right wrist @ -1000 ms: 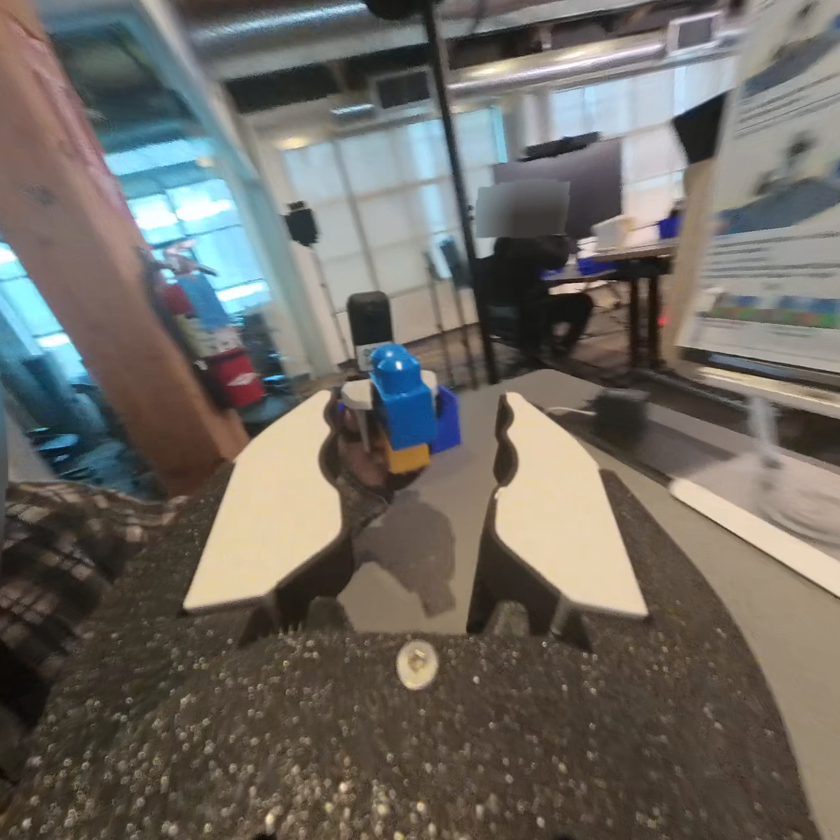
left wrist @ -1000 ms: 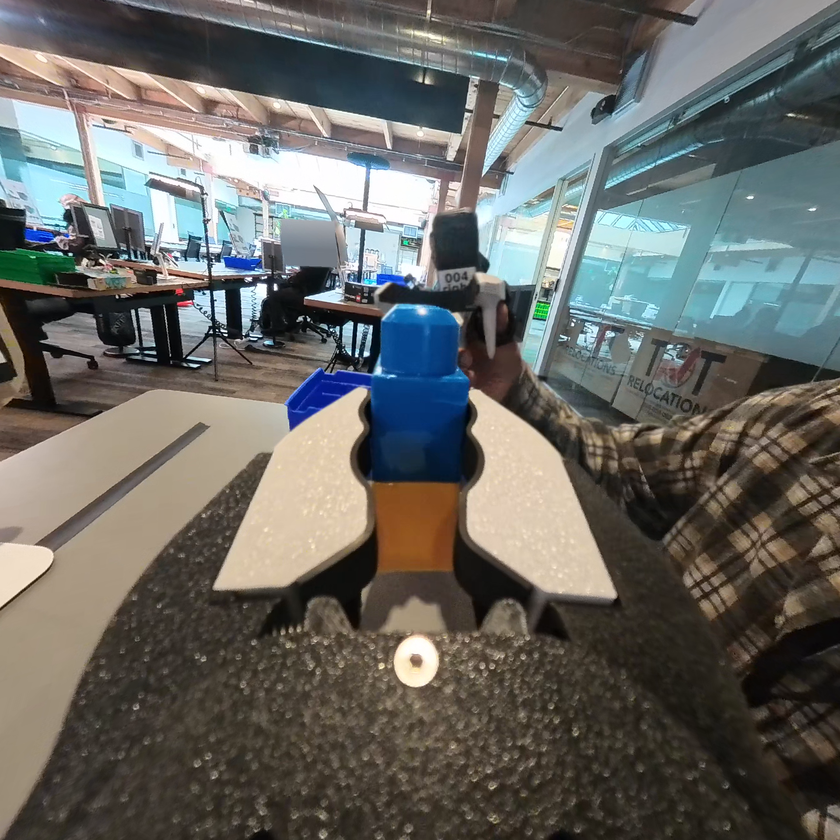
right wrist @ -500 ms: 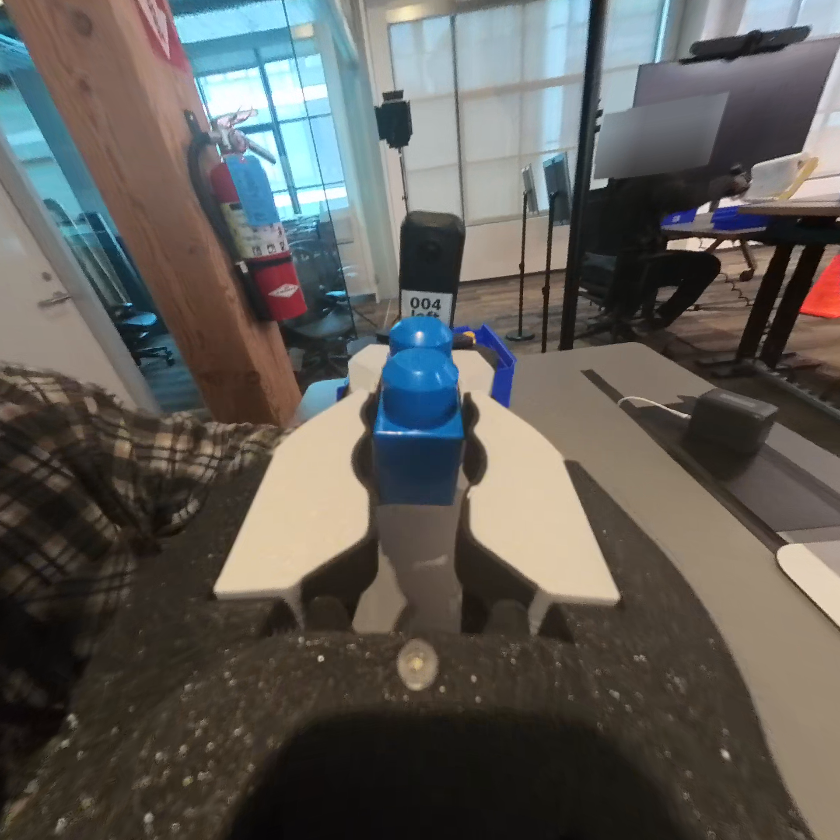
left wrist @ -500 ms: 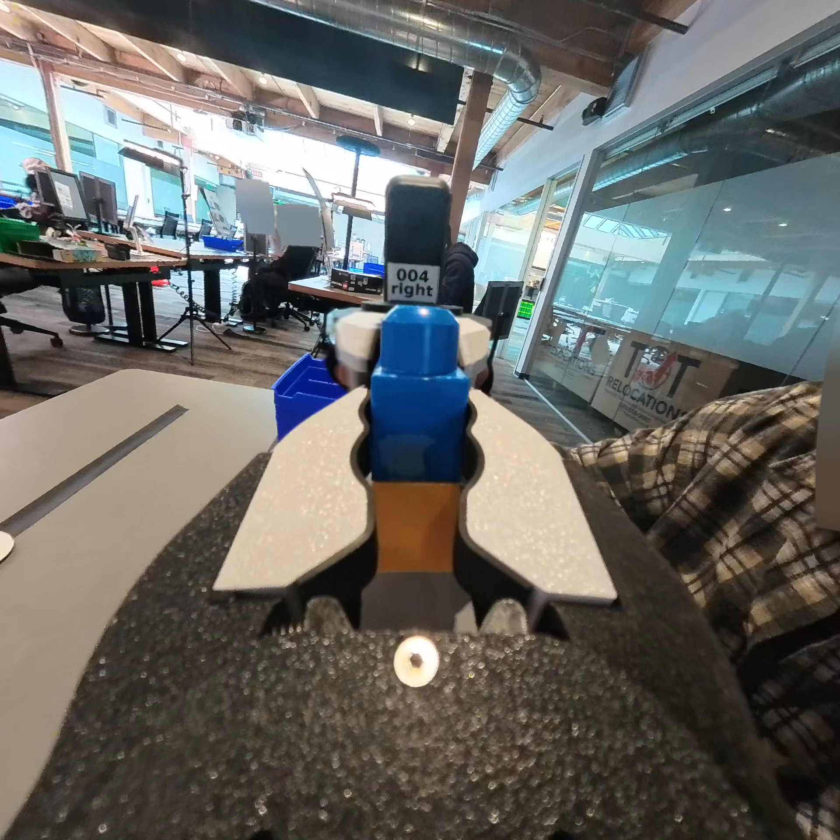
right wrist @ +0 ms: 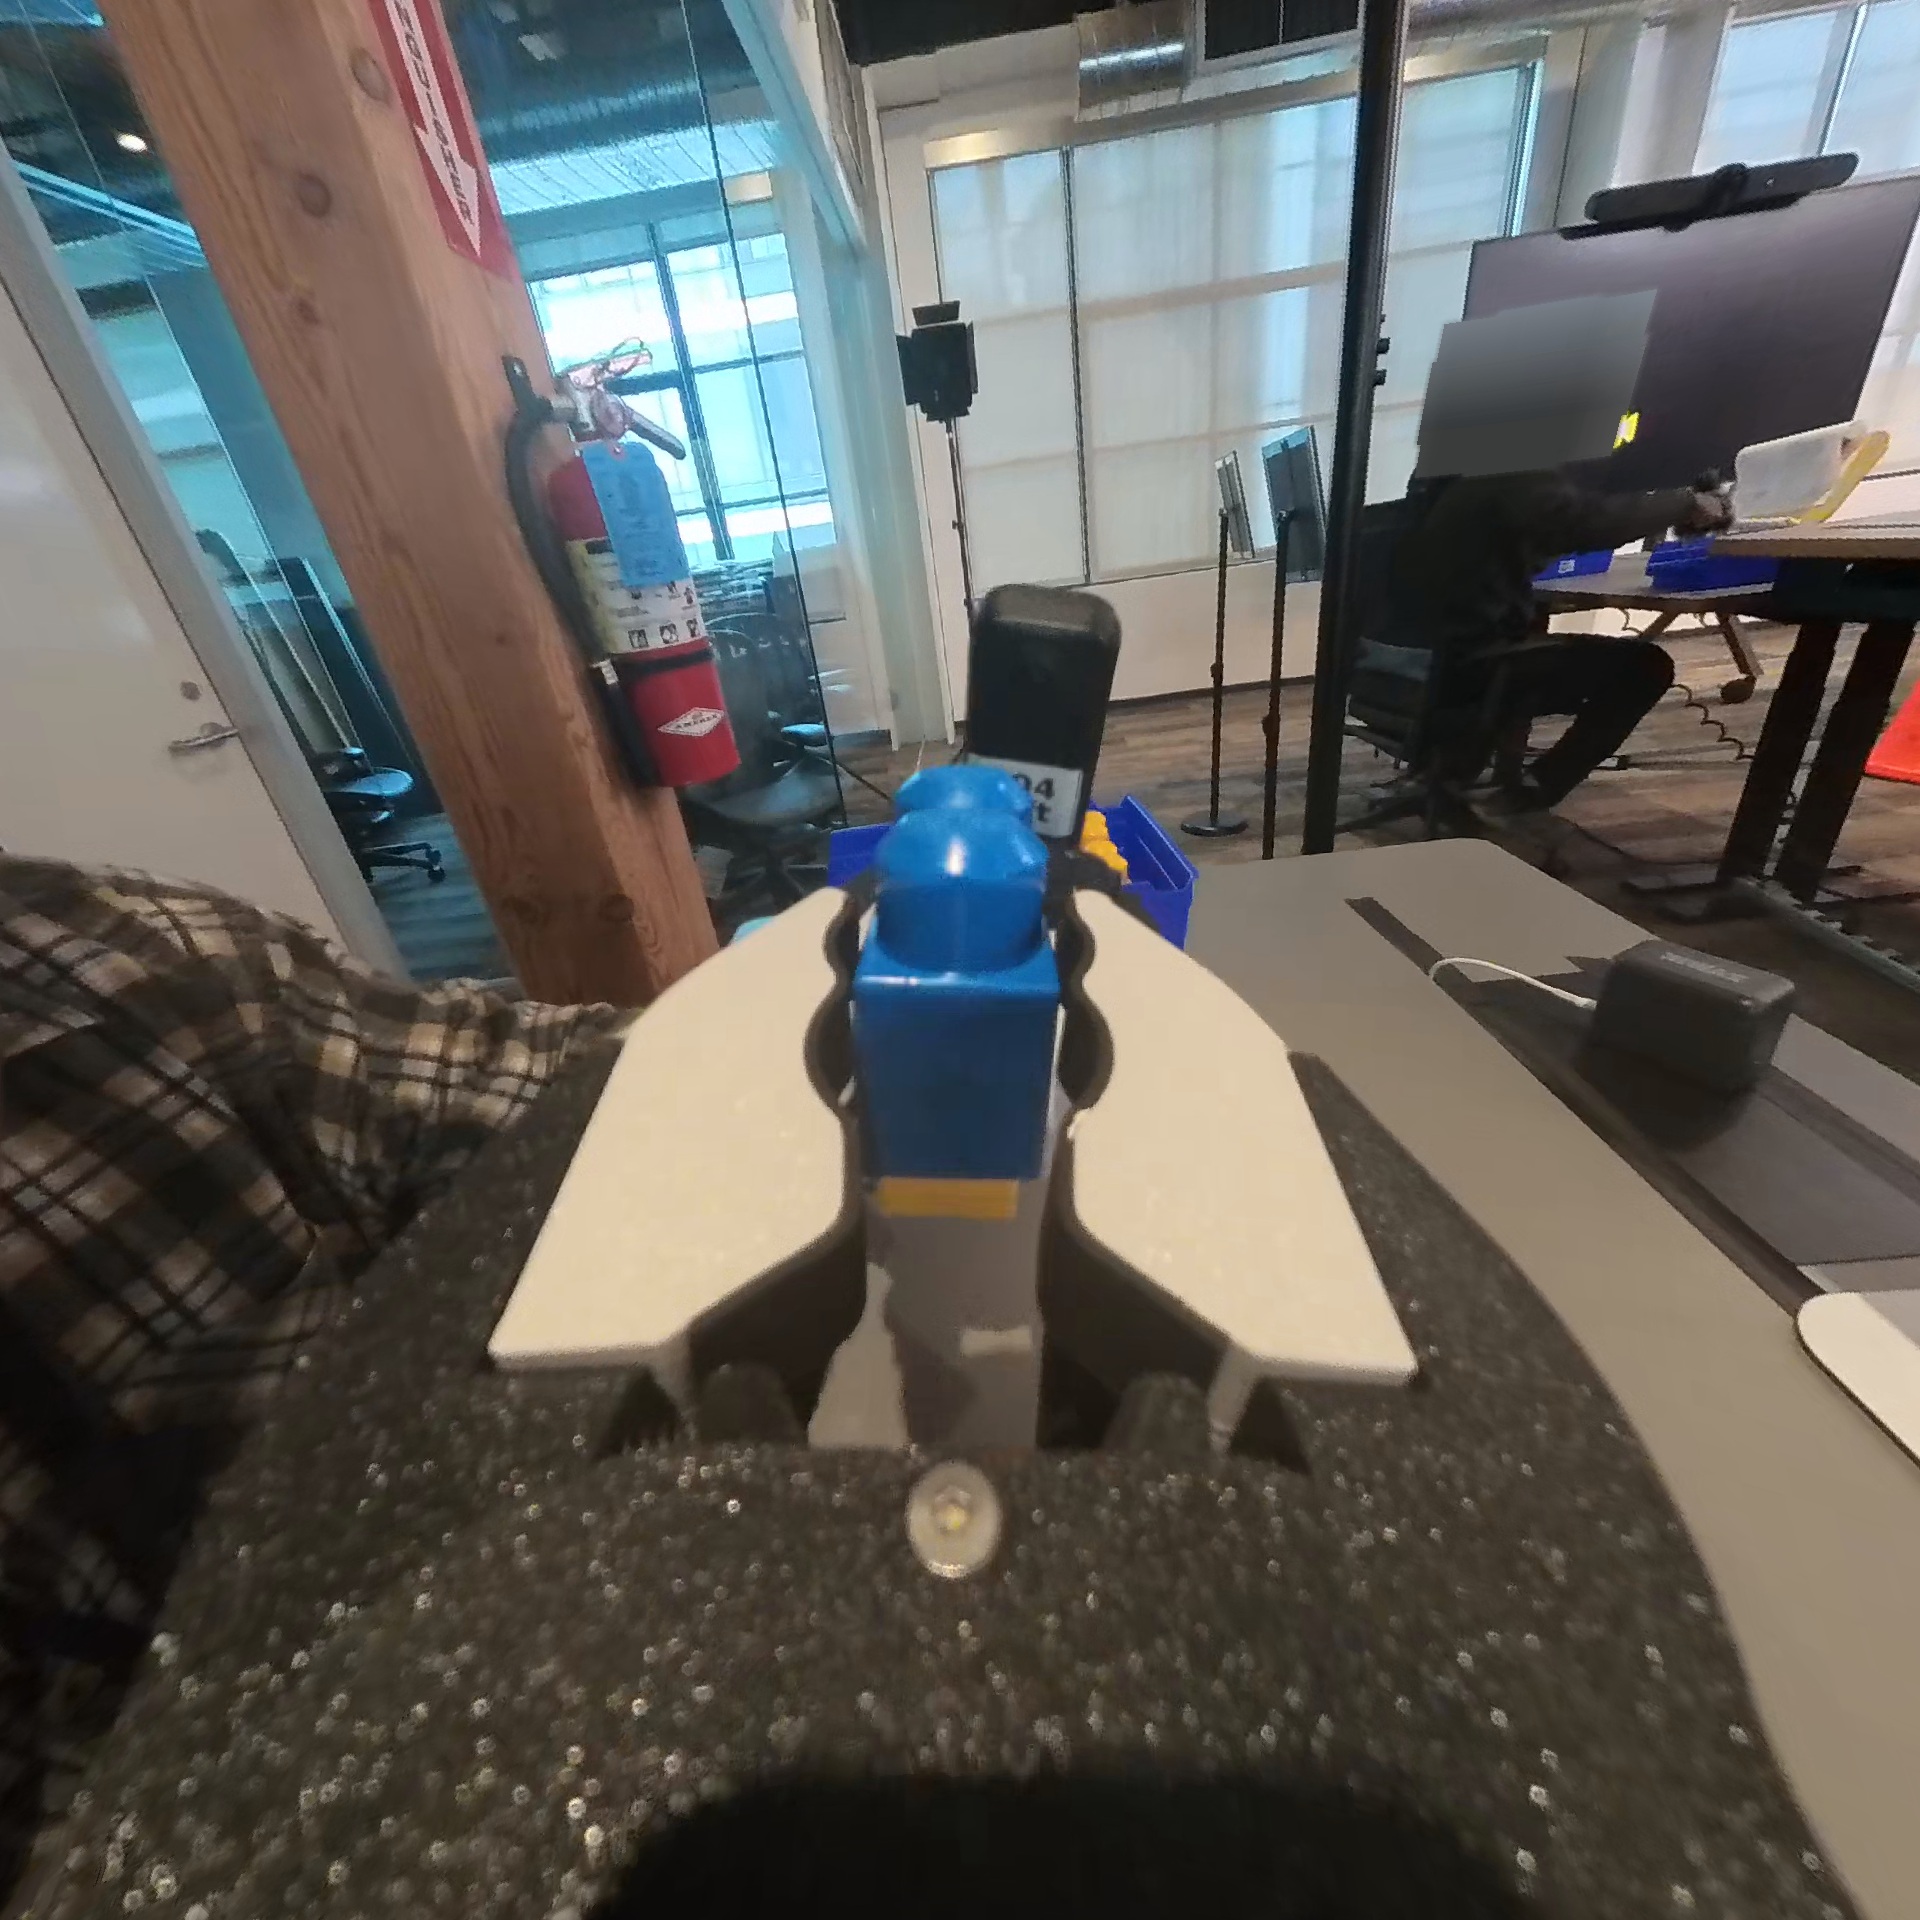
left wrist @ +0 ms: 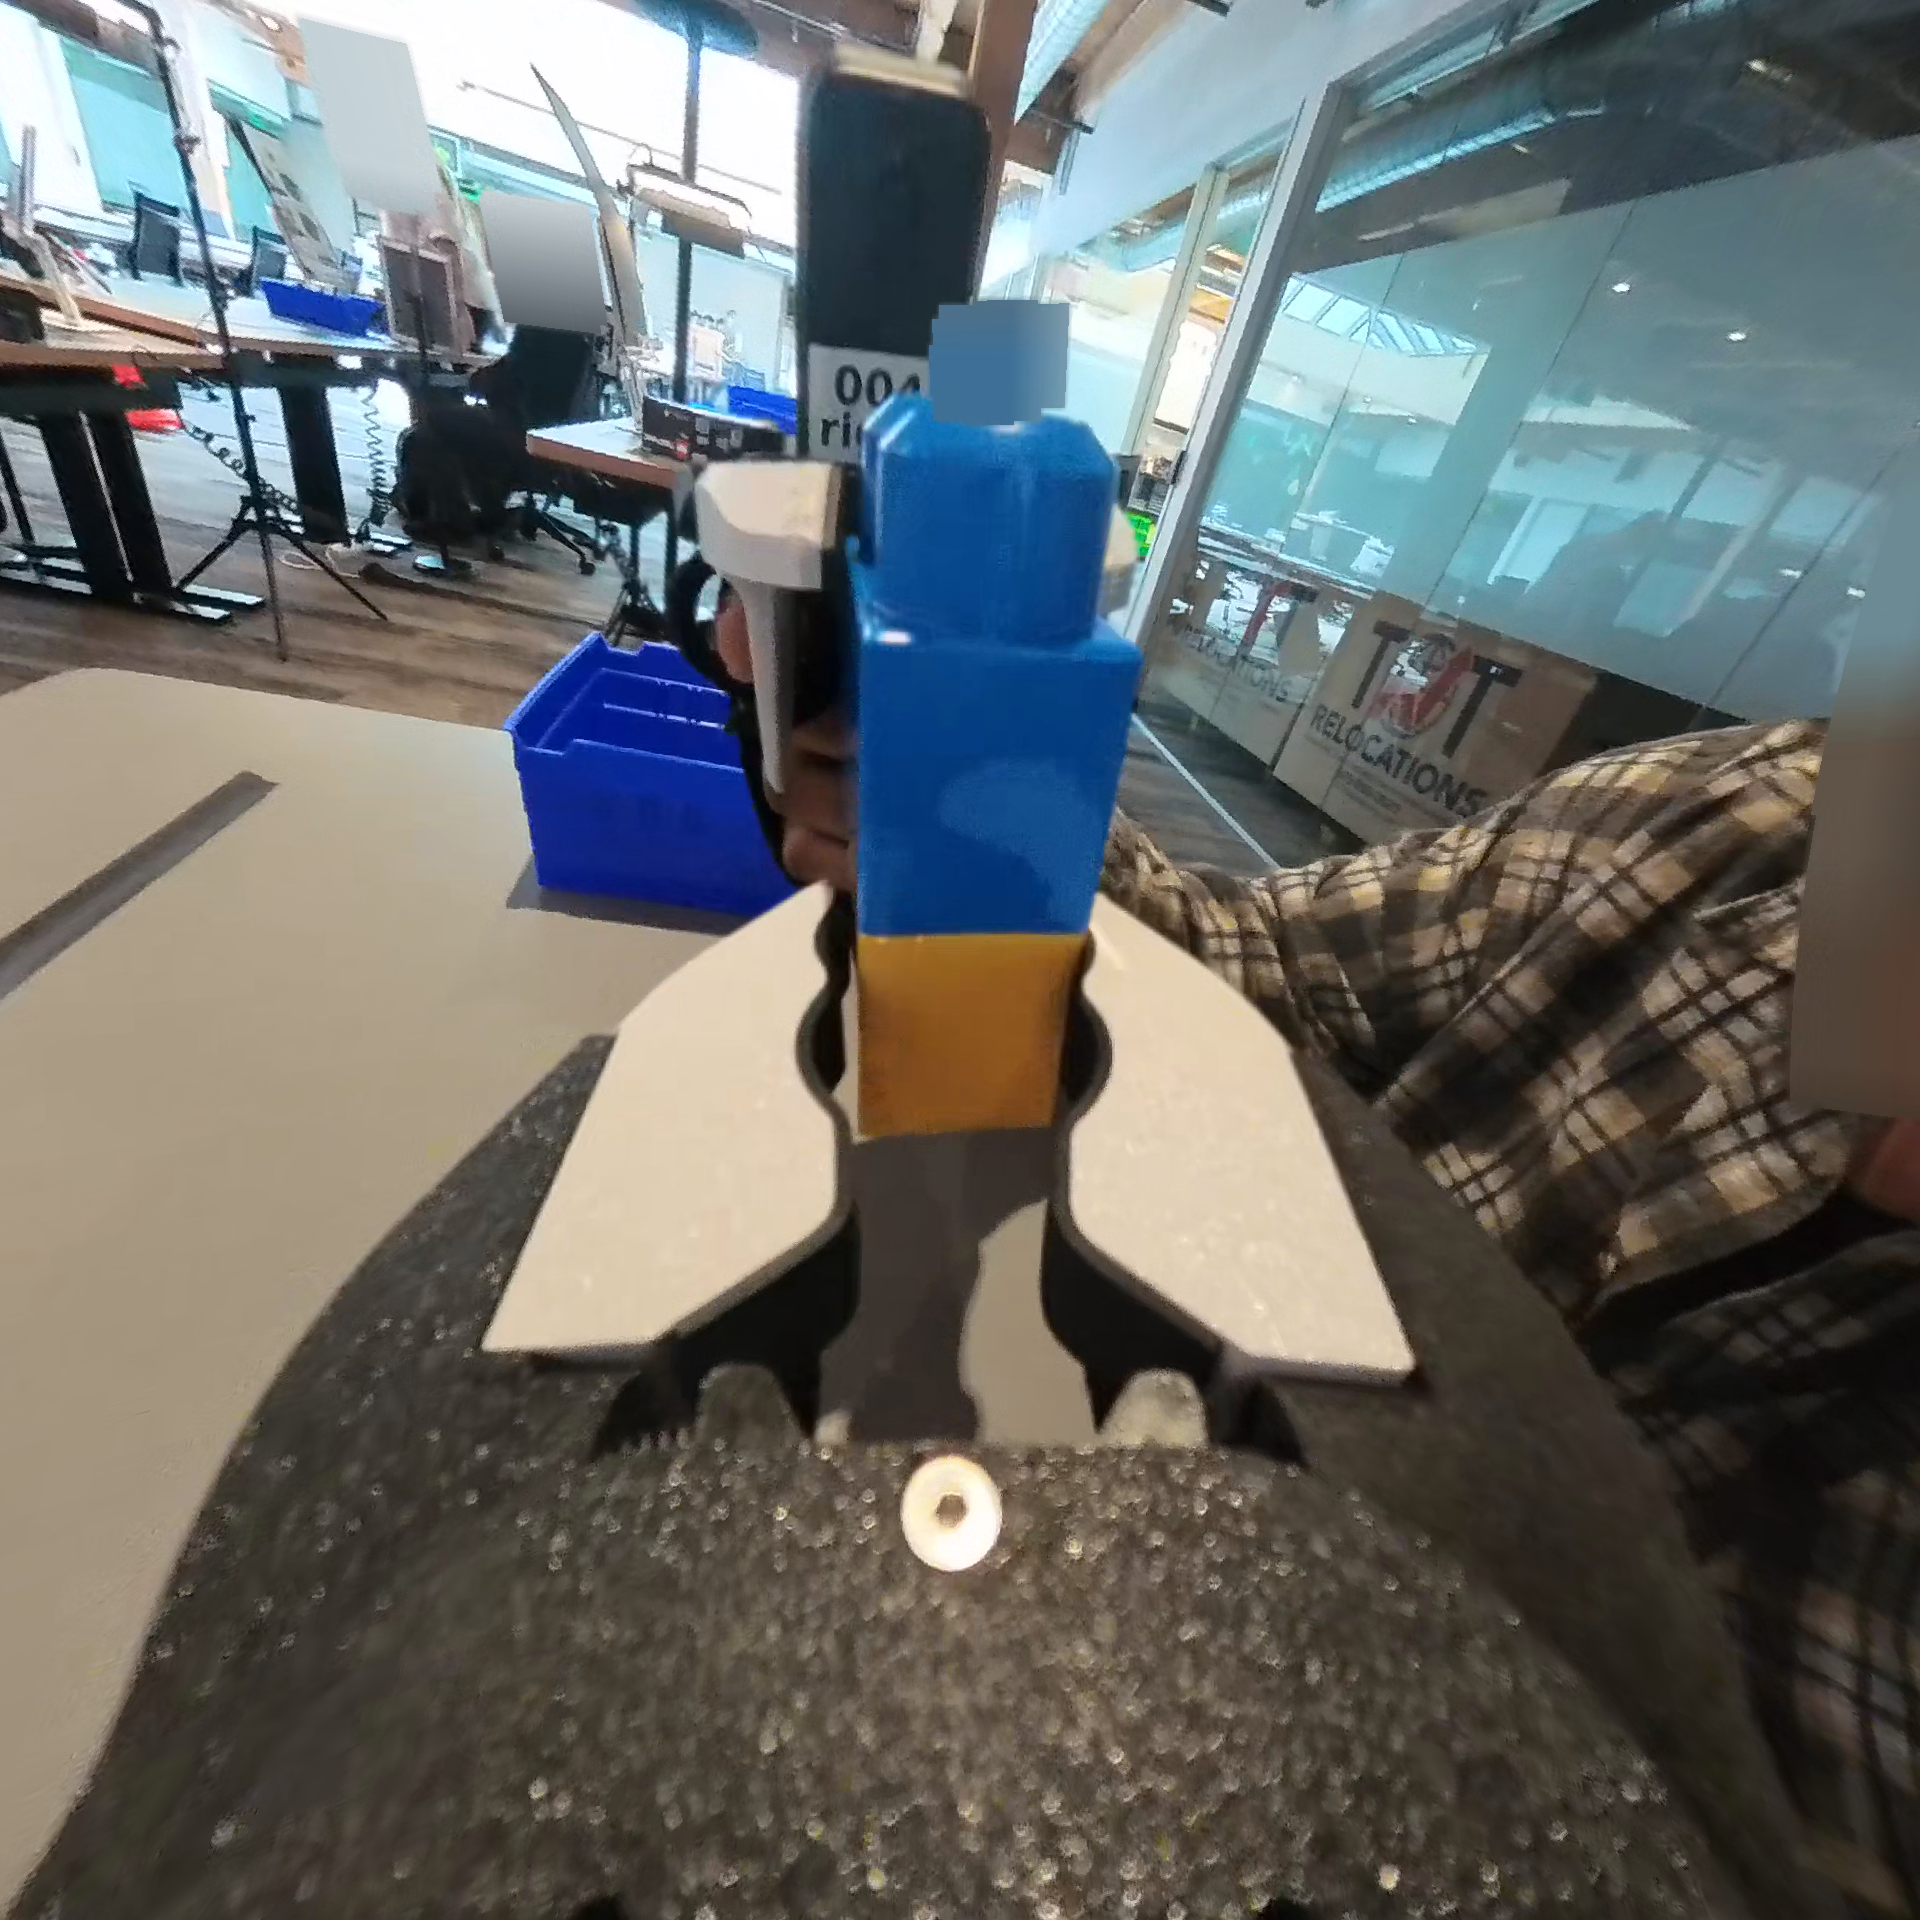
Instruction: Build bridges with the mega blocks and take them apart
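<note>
A blue block (left wrist: 987,769) sits stacked on a yellow block (left wrist: 961,1029), held above the grey table (left wrist: 260,987). My left gripper (left wrist: 961,935) is shut on the yellow block, and the blue block stands out past its fingertips. In the right wrist view, my right gripper (right wrist: 961,914) is shut on the blue block (right wrist: 951,1070), with a sliver of the yellow block (right wrist: 945,1197) showing under it. One finger of the right gripper (left wrist: 769,530) shows beside the blue block's stud in the left wrist view.
A blue bin (left wrist: 634,800) stands on the table behind the blocks; the right wrist view shows it (right wrist: 1153,883) holding yellow blocks. A black box (right wrist: 1683,1023) with a white cable sits on the table at the right. Plaid sleeves (left wrist: 1507,987) are close by. About 5 cm separates my left fingertips from my right.
My right gripper came up to the stack and closed on the blue block. Since then the stack has slid outward in my left fingers, so their pads now sit on the yellow block.
</note>
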